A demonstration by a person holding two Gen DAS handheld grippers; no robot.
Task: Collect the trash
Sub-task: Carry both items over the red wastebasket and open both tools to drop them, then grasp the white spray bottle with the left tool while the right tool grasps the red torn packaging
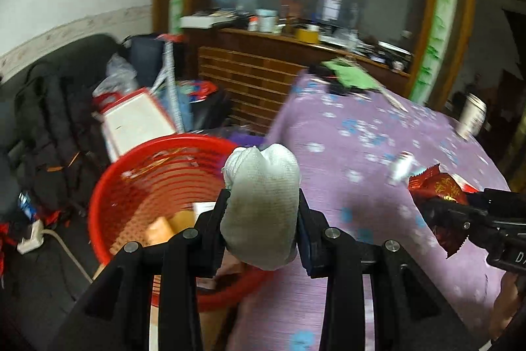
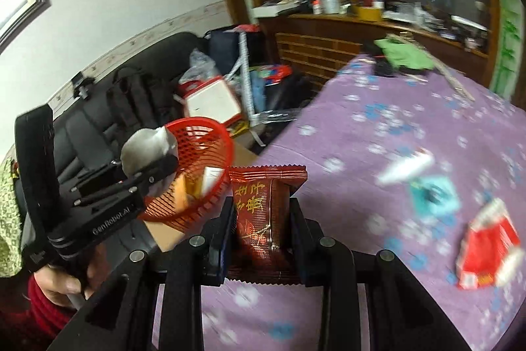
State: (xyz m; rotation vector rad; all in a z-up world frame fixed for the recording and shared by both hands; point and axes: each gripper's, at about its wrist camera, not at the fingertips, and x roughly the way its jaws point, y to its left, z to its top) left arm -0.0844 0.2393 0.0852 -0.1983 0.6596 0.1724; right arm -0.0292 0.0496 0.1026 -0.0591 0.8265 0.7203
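While both grippers tilt downward beside the purple flowered tablecloth (image 2: 394,134), we note the left gripper (image 1: 263,206) clamped on a crumpled whitish wad of tissue (image 1: 263,203), held above the near rim of the red slotted plastic basket (image 1: 157,186). Our right gripper (image 2: 263,219) pinches a dark red foil snack wrapper (image 2: 263,203) upright, just right of that basket. A bare hand (image 2: 62,282) grips the left handle from below. More wrappers lie on the cloth.
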